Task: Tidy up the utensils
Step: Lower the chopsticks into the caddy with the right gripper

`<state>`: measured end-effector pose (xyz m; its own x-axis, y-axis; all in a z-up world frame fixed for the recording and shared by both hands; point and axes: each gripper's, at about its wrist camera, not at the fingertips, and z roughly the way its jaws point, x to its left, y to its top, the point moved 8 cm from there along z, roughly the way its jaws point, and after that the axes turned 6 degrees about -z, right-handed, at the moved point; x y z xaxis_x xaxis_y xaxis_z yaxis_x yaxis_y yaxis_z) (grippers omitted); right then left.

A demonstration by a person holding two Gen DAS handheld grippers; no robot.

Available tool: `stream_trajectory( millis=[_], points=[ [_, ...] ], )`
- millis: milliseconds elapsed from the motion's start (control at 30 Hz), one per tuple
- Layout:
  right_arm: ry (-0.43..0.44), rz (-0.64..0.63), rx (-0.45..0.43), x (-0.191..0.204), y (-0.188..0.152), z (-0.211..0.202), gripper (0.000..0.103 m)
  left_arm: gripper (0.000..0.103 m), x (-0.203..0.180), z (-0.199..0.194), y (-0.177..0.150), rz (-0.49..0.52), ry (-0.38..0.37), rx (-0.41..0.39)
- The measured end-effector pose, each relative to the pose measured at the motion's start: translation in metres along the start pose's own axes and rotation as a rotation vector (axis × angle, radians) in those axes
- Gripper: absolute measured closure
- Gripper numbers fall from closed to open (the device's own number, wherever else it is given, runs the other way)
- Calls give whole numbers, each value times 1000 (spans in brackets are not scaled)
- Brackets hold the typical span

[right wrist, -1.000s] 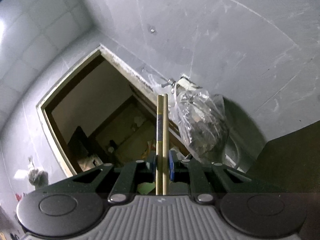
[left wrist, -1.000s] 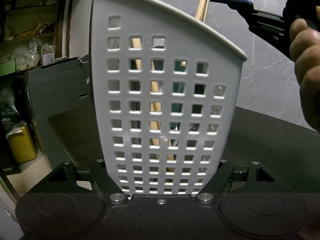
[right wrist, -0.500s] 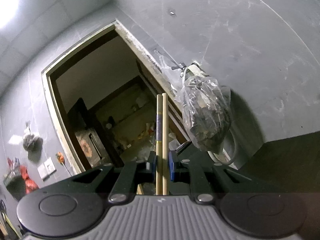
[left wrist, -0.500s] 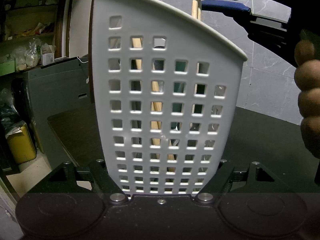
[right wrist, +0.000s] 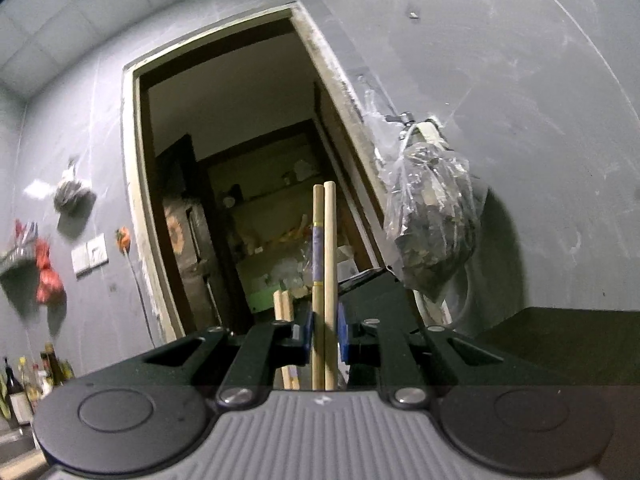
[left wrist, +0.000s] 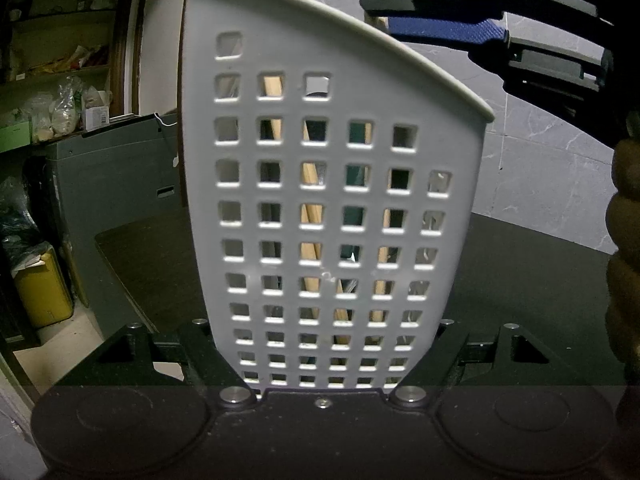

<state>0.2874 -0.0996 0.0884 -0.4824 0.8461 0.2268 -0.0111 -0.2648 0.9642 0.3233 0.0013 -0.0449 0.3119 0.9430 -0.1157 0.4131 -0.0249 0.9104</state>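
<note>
At centre of the left wrist view, the white perforated plastic utensil holder (left wrist: 332,208) stands upright on the dark tabletop (left wrist: 540,280), and the left gripper (left wrist: 324,360) is clamped on its base, one black finger against each side. Through the square holes: pale wooden sticks (left wrist: 310,236) leaning inside, plus something dark green I can't identify. At 1 o'clock, just above the holder's sloped rim, the right gripper (left wrist: 436,16) comes in sideways, blue pad visible, with a person's hand (left wrist: 624,248) at 3 o'clock on the frame edge. In the right wrist view, the right gripper (right wrist: 324,334) is clenched on a pair of wooden chopsticks (right wrist: 324,264), blue pads tight on both sides; sticks run straight up toward 12, the left one with a blue-purple band. Another pair of wooden stick ends (right wrist: 283,304) pokes up at 11 o'clock of the fingertips, just beside them. Background: dark doorway (right wrist: 240,168) at 11, clear plastic bag (right wrist: 436,216) hanging on the grey wall at 2.
</note>
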Motion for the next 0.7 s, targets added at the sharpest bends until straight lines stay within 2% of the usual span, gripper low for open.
stream_trajectory(
  millis=[300, 700],
  points=[
    [8, -60, 34, 12, -9, -5, 88, 25, 0, 0, 0, 1, 0, 0],
    [7, -71, 83, 13, -19, -3, 88, 25, 0, 0, 0, 0, 0, 0]
  ],
)
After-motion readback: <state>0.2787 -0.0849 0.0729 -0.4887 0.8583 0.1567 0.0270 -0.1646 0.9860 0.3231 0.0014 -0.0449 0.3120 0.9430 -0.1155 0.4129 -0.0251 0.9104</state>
